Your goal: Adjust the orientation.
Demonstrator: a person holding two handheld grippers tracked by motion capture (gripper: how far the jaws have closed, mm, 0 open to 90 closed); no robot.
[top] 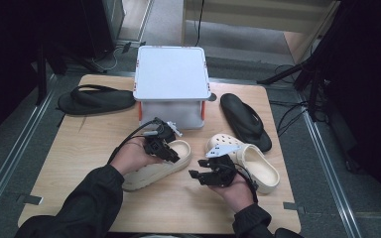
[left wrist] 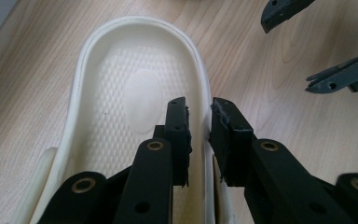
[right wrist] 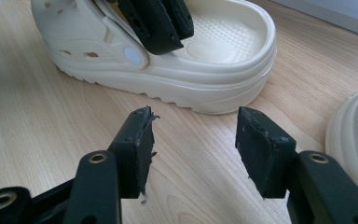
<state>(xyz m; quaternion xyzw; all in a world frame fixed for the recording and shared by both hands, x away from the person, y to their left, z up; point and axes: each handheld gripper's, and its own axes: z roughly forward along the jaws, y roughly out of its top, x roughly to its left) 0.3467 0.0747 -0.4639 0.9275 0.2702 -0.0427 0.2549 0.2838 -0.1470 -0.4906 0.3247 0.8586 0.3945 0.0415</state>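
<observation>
Clog (top: pixel 156 168) rim sat between the left gripper's (left wrist: pixel 199 109) narrow, barely pressing jaws beside the box (top: pixel 171 74), so it might slip; right gripper (right wrist: pixel 193 135) gaped empty.

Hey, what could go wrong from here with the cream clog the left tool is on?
1. The left tool straddles only the thin side wall of the cream clog; on a lift, the clog could slip out or swing down.
2. The right tool hangs open close by, so a swinging clog might strike it or the second clog.
</observation>
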